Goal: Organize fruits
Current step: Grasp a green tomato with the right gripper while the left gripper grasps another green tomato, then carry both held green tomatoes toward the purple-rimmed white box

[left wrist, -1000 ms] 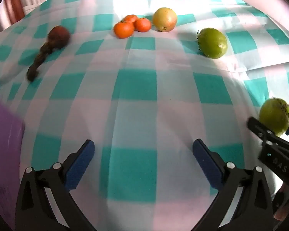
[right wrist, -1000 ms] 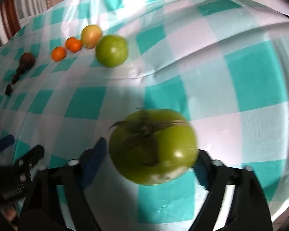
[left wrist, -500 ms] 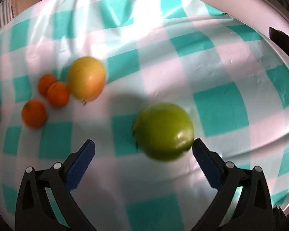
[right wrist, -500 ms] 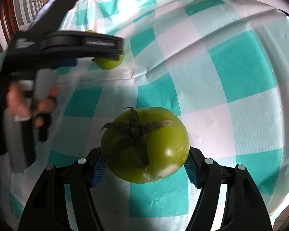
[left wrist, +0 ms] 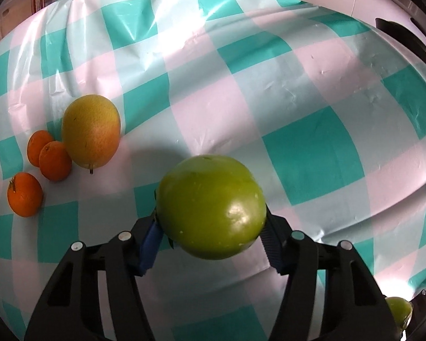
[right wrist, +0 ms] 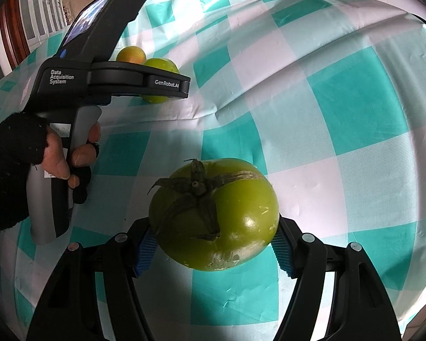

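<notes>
fingers (left wrist: 150, 241): each pair clamps 1 green tomato (left wrist: 211, 207) | 3 tangerines (left wrist: 25, 194) | 1 yellow fruit (left wrist: 91, 131)

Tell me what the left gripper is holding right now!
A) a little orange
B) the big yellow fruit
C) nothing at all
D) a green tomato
D: in the left wrist view, the left gripper is shut on a green tomato, with its blue pads pressed on both sides, while the three oranges and the yellow fruit sit on the tablecloth.
</notes>
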Motion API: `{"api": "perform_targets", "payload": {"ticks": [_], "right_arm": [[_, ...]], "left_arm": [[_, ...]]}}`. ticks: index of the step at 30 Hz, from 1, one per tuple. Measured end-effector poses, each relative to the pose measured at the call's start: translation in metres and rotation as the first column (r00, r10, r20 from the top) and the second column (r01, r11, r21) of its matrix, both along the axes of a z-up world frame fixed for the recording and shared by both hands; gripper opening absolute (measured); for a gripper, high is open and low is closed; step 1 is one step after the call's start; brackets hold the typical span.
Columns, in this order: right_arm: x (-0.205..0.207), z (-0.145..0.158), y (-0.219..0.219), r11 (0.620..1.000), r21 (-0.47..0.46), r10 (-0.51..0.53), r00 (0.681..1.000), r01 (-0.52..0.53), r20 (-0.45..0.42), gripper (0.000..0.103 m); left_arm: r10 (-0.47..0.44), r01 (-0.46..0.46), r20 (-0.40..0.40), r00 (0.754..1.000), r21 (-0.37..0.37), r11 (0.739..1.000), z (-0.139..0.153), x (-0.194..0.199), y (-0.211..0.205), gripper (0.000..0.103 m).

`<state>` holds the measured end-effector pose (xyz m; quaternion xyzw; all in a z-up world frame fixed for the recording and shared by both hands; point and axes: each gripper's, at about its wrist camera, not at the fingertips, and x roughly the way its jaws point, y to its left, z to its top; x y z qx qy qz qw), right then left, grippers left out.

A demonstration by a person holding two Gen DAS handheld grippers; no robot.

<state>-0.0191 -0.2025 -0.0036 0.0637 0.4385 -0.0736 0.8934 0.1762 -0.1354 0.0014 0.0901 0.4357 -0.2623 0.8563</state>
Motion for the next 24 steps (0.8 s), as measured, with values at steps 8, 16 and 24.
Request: {"api": "perform_targets", "payload": {"ticks": [8, 16, 24], "right_arm": [[0.022, 0.002, -0.005, 0.999, 0.034, 0.001, 0.999, 0.0, -0.036, 0.068], [0.02, 0.001, -0.004, 0.999, -0.016, 0.036, 0.999, -0.037, -0.036, 0.067], [-0.004, 0.03, -0.029, 0.984, 0.049, 0.172, 0.984, -0.17, -0.046, 0.066]], "left_arm": [[0.022, -0.022, -0.026, 0.999, 0.001, 1.0, 0.005, -0.012, 0.012, 0.061], [0.131, -0.131, -0.009, 0.991, -0.009, 0.991, 0.036, -0.058, 0.052, 0.061], [0.234, -0.233, 0.001, 0.972, 0.013, 0.972, 0.091, -0.168, 0.089, 0.061]]}}
